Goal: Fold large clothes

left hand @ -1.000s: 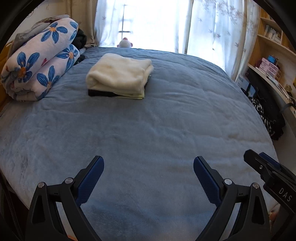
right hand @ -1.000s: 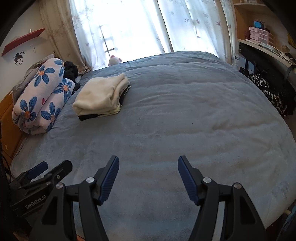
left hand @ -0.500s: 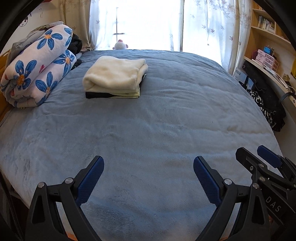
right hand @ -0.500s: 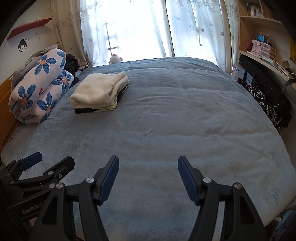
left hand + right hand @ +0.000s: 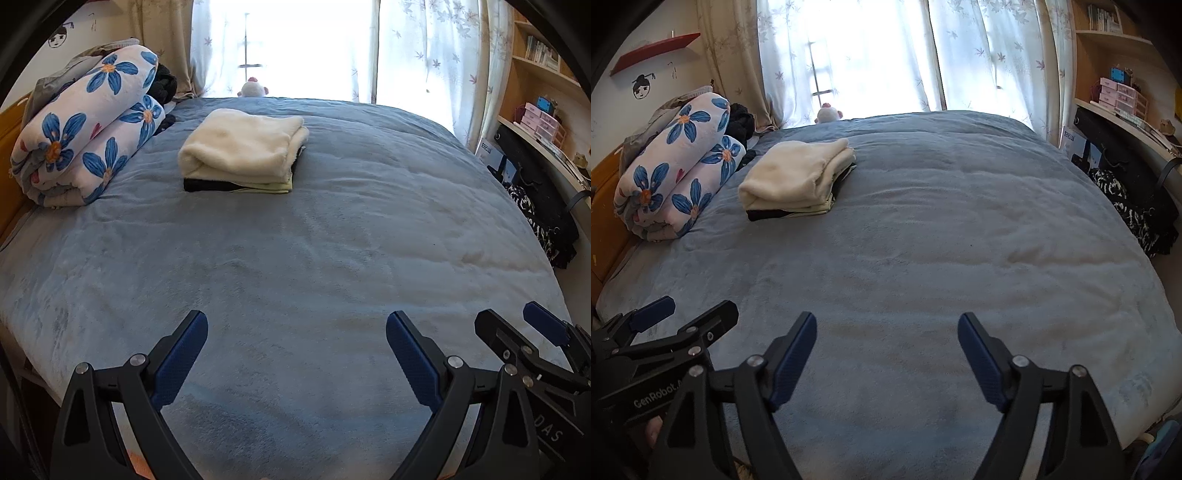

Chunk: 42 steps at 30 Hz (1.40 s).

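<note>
A stack of folded clothes [image 5: 243,151] [image 5: 798,181], cream on top with a black piece underneath, lies on the far left part of the blue bed cover [image 5: 295,258] [image 5: 923,258]. My left gripper [image 5: 295,332] hangs open over the near edge of the bed with nothing between its blue pads. My right gripper [image 5: 886,332] is beside it, its jaws opening wider, also with nothing between them. Each gripper shows at the edge of the other's view: the right gripper [image 5: 517,332] at lower right, the left gripper [image 5: 687,314] at lower left. Both are far from the stack.
A rolled white blanket with blue flowers [image 5: 85,136] [image 5: 676,170] lies along the left side by the wooden headboard. A small plush toy [image 5: 253,88] sits by the bright window. Shelves, boxes [image 5: 1119,94] and dark bags [image 5: 535,206] stand along the right wall.
The right gripper's jaws have spread wider. Both views have tilted up a little, showing more of the window and wall; the hands stay at the bed's near edge.
</note>
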Available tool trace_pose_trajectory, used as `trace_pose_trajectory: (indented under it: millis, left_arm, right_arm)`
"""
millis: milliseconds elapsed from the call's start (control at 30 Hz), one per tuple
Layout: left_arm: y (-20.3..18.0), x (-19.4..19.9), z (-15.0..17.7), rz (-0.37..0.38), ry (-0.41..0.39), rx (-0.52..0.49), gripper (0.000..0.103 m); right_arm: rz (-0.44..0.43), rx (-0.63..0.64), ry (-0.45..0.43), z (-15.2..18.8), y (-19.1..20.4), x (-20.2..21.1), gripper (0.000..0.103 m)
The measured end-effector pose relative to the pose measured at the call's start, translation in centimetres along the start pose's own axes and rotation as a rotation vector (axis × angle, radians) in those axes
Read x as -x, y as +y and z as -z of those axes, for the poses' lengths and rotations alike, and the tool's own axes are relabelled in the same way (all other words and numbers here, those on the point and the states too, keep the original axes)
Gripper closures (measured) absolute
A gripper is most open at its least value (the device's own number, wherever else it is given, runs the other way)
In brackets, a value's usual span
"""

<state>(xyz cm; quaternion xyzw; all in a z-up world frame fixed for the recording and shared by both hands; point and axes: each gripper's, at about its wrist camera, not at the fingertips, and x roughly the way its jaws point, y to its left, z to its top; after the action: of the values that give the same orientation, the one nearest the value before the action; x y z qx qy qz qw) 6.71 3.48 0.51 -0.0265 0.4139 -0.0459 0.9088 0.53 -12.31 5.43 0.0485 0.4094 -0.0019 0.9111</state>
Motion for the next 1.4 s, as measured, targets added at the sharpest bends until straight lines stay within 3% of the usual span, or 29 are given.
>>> trace_pose_trajectory:
  millis: [1400]
  left_arm:
    - [0.31, -0.55, 0.38, -0.001, 0.029, -0.015, 0.006]
  right_arm:
    - [0.012, -0.003, 0.015, 0.52, -0.31, -0.1, 0.017]
